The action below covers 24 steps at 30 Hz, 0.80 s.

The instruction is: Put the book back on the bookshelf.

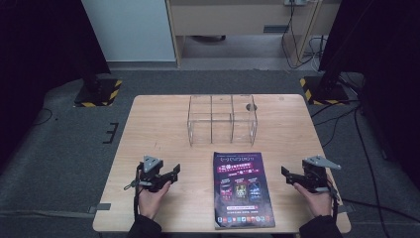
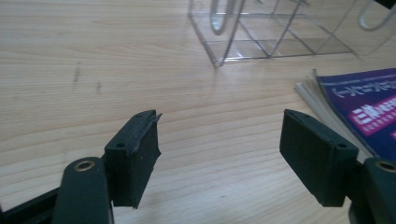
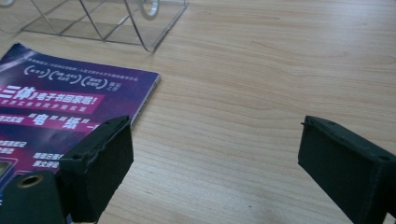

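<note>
A magazine [image 1: 242,189] with a purple cover lies flat at the middle of the tabletop's [image 1: 148,119] near edge, its long axis running from that edge toward the far one. Just beyond its far end stands a clear acrylic organizer [image 1: 222,119] with upright dividers, near the middle of the far edge.

The left gripper [image 1: 174,172] rests near the tabletop's near-left part, and the right gripper [image 1: 286,173] near the near-right edge. Both point inward at the magazine from opposite sides. Each has its jaws spread wide with nothing between them; bare wood shows in the gap in both gripper views.

The magazine sits between the two grippers, apart from both. The right gripper looks slightly nearer: in its own view the magazine's spine edge [image 3: 148,100] runs close past one jaw. I judge a pick-up would start along a long side.
</note>
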{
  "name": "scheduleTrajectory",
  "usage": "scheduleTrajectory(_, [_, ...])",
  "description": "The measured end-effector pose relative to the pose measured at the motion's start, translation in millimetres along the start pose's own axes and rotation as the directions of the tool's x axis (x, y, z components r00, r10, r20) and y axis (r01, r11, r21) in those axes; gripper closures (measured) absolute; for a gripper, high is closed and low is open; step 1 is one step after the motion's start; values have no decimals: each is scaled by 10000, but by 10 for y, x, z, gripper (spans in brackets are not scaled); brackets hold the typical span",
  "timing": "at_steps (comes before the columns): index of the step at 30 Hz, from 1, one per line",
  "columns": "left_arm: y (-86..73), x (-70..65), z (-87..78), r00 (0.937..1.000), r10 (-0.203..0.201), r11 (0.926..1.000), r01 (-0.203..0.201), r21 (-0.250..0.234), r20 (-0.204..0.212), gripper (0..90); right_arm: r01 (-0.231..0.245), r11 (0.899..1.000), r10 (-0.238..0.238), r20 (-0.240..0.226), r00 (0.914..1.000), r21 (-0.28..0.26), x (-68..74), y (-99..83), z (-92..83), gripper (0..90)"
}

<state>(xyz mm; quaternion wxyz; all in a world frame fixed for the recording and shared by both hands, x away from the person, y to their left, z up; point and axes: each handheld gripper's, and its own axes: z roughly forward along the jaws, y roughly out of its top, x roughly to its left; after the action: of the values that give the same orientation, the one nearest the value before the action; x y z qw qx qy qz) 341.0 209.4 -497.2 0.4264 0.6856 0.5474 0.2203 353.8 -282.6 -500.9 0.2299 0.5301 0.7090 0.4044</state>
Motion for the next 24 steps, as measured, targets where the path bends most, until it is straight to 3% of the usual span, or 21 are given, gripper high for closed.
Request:
scheduleTrajectory(6, [22,-147,12,9993,101,9999,-103,51,372,282,102,9999,-102,-128,9999,-17,44,35,16,103])
scheduleTrajectory(16, [104,-321,20,9976,214,9996,-203,-178,655,286,76,9997,-86,-427,9991,-228,102,141,20,103])
scheduleTrajectory(24, [141,-543,148,9949,397,9992,-389,-110,922,286,240,9989,-265,-650,9975,-396,202,231,41,101])
